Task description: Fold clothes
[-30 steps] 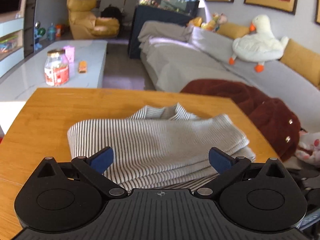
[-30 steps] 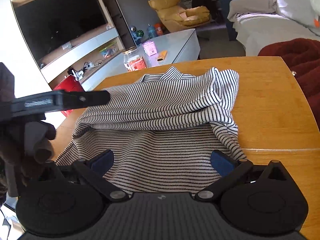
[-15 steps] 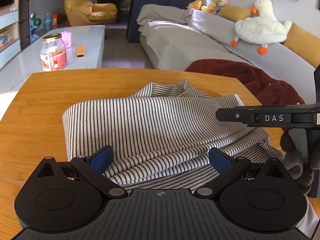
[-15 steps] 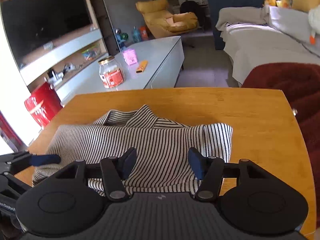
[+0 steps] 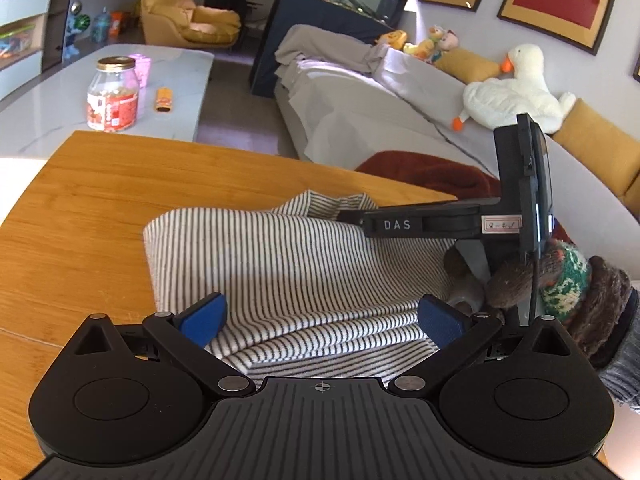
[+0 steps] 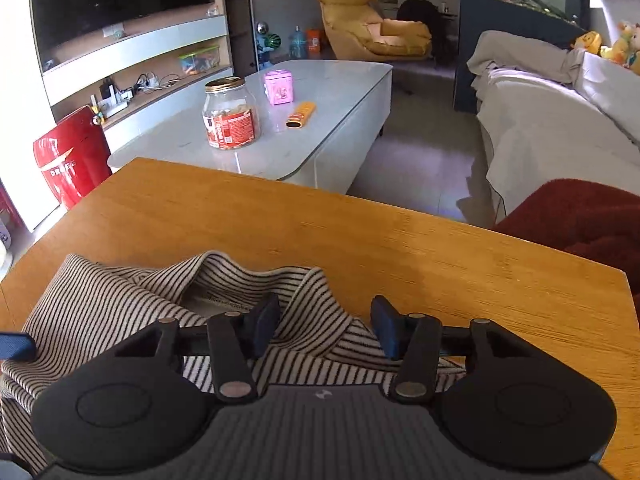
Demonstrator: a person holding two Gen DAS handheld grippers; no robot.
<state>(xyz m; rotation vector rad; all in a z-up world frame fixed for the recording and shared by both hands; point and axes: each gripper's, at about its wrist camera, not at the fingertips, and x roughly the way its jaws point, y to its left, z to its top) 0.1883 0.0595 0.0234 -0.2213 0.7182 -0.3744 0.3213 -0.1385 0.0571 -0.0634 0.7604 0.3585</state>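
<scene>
A: What can't you make out?

B: The near edge of the striped top point(image 5: 288, 264) is cut off behind the left gripper point(image 5: 320, 316) body, and in the right wrist view the right gripper point(image 6: 324, 326) body covers most of the top's folded layers. Whether its pads touch cloth there, I cannot tell.

A: And the jaws?

B: The left jaws stand wide apart over the near folds, nothing pinched. The right jaws have just been closing; they stand partly apart above the collar point(image 6: 240, 280), with cloth below the gap.

A: Where does the top lie?

B: Folded on the wooden table point(image 6: 360, 240), toward its near side.

A: What else is around?

B: A jar point(image 6: 230, 114) on the far white table, a red cloth point(image 6: 580, 216) off the right edge, a plush duck point(image 5: 516, 88) on the sofa. A gloved hand point(image 5: 560, 280) holding the right gripper hides the top's right end.
</scene>
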